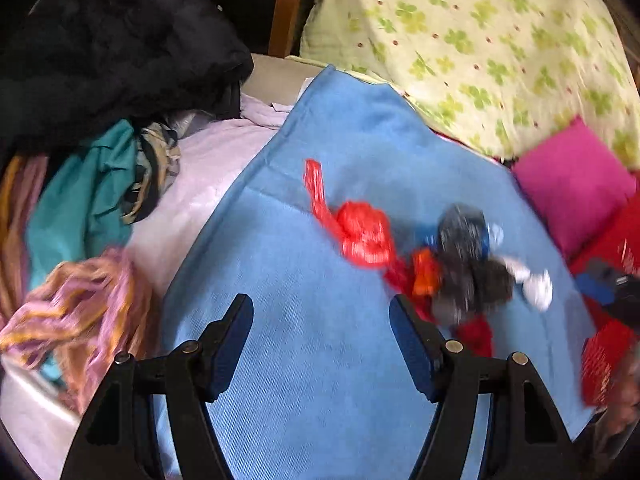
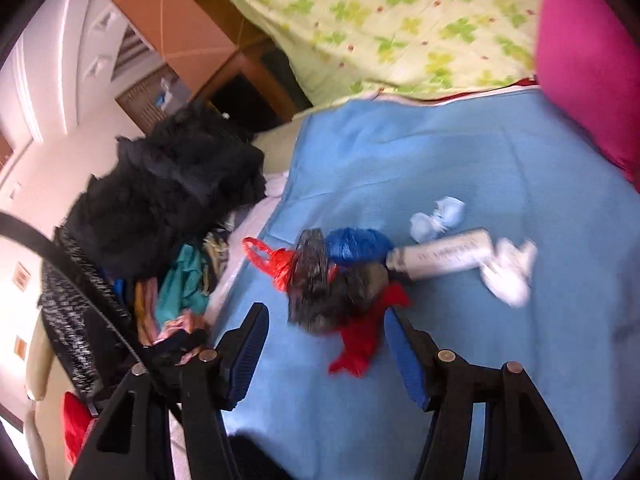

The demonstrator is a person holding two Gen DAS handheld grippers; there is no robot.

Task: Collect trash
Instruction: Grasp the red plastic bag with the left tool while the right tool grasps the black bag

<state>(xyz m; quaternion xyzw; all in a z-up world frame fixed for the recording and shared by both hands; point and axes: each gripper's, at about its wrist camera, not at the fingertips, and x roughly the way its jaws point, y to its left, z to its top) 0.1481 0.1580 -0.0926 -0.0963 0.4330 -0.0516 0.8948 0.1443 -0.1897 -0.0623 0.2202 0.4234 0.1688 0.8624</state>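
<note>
Trash heap on a bed, seen along two hand-held grippers. The left gripper [image 1: 322, 336] and the right gripper [image 2: 326, 344] both hang above a blue blanket [image 1: 304, 380] with jaws spread and nothing between them. The trash lies in one loose cluster near the middle of the blanket: a crumpled red plastic bag [image 1: 362, 234] with a trailing handle, a dark grey bag [image 2: 316, 280], a blue bag [image 2: 354, 247], a white cylindrical tube [image 2: 442, 256] lying on its side against the bags, and two wads of white paper [image 2: 508, 270], one at the tube's far end and one just beyond it. By appearance the bags and paper are light, soft and crushable, likely to slip or unfurl if pinched at a loose edge; the knotted or bunched middle of each bag is judged the surest place to take hold. The tube looks stiffer and may roll, so a grip across its middle suits it. The bedding beneath is soft and will yield under pressure. Around the blanket lie a clover-print quilt [image 1: 480, 40], a magenta pillow [image 1: 572, 184], a heap of clothes [image 1: 92, 184] topped by a black garment [image 1: 120, 48], and wooden furniture [image 1: 288, 8] beyond.
</note>
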